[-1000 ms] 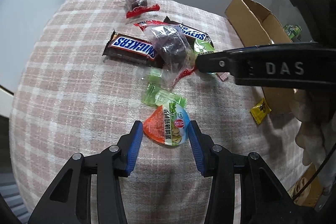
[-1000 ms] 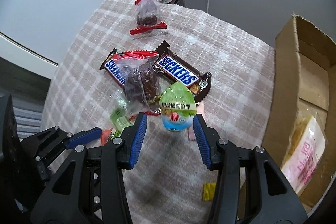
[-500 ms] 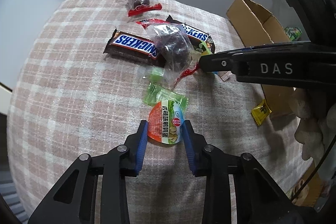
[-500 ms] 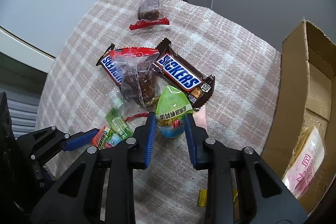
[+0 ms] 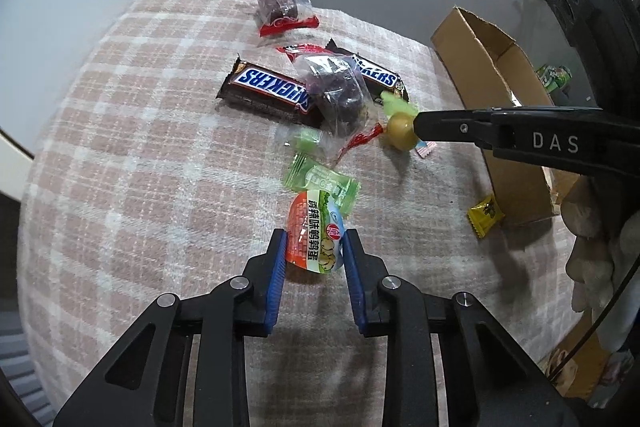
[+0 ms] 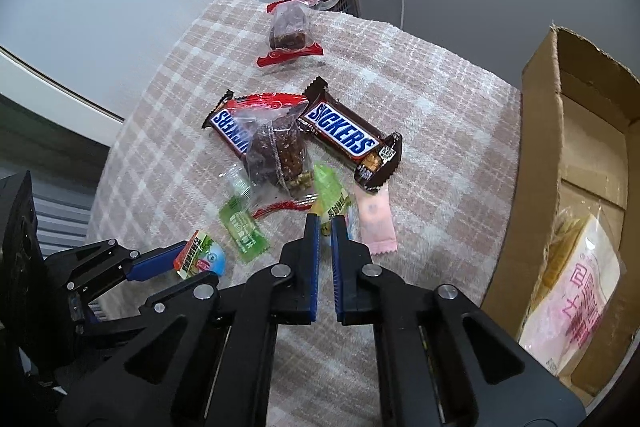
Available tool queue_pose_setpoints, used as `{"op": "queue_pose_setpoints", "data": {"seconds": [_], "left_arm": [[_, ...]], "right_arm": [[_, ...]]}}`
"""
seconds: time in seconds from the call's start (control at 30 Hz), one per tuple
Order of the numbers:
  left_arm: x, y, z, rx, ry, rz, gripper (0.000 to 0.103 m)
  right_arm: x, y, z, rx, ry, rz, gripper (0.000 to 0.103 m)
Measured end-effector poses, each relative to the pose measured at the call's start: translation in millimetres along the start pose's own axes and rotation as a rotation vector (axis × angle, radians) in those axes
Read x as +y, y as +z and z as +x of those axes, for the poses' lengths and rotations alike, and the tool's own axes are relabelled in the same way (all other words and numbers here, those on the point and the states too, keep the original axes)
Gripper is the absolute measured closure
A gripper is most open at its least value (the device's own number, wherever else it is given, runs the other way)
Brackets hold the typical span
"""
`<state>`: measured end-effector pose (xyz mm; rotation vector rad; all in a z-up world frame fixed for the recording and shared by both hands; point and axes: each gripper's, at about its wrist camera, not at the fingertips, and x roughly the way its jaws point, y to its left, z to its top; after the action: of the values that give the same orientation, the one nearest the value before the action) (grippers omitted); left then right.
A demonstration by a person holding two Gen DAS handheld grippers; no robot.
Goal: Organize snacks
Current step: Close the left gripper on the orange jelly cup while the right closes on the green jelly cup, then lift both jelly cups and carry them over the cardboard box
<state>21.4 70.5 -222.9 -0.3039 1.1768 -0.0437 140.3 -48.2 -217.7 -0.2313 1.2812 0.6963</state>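
On the plaid-covered counter, the left gripper is closing its fingers on an orange-and-green egg packet; the right gripper is clamped on a green egg packet, seemingly lifted slightly.

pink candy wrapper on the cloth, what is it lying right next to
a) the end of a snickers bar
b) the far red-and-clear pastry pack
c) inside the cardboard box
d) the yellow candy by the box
a: in the right wrist view the pink candy wrapper lies on the checked cloth just below the end of the snickers bar, outside the cardboard box.
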Motion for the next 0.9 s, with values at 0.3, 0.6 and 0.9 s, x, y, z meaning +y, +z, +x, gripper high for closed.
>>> {"op": "queue_pose_setpoints", "data": {"seconds": [0.3,0.6,0.9], "left_arm": [[2,0,-2,-0.005,0.006,-0.009,0.077],[3,4,-15,-0.025,-0.003,-0.007,0.077],[5,4,-10,-0.018,0.010,-0.020,0.077]], "right_arm": [[1,-2,3,-0.011,0.011,0.004,0.099],[-6,-2,-22,-0.063,0.044,0.026,0.101],[14,-3,5,0.006,0.053,-0.094,0.055]]}}
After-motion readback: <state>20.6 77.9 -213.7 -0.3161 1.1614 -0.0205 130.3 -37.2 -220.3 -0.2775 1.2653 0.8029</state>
